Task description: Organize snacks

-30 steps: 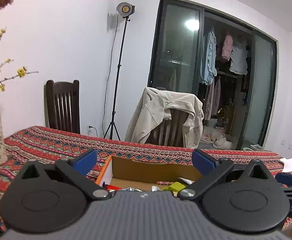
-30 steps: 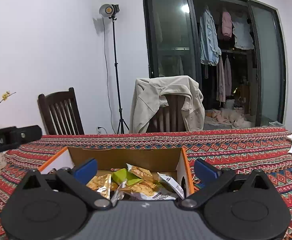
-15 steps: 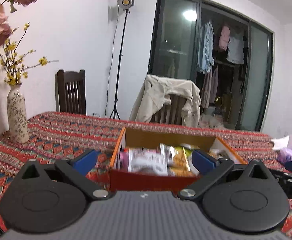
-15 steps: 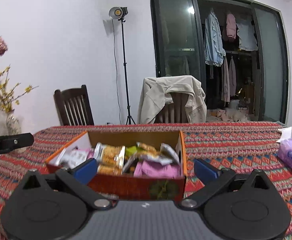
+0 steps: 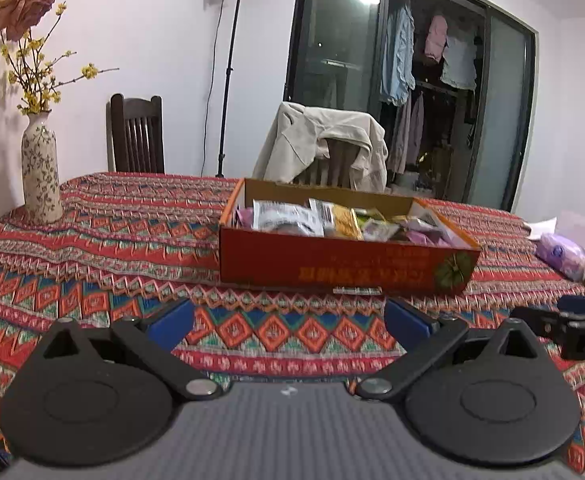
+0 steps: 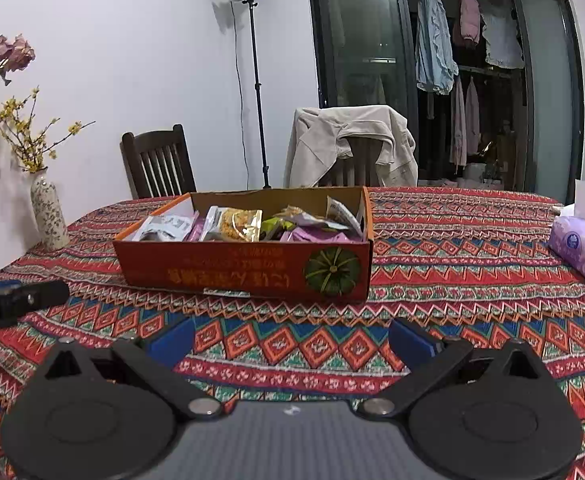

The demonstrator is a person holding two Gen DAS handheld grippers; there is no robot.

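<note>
The snack packets (image 6: 248,224) sit heaped inside the cardboard box (image 6: 252,270), which rests mid-tabletop (image 6: 452,240) with its long side facing you. From your right gripper (image 6: 290,340) the box lies straight ahead; from your left gripper (image 5: 288,322) it lies ahead and slightly right. Both sets of fingers are spread wide and hold nothing, hovering near the tabletop's close edge. Neither looks clearly nearer.

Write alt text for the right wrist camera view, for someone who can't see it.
An orange cardboard box filled with snack packets sits on a patterned tablecloth, beyond the open, empty right gripper. A purple tissue pack lies at right, a flower vase at left.
</note>
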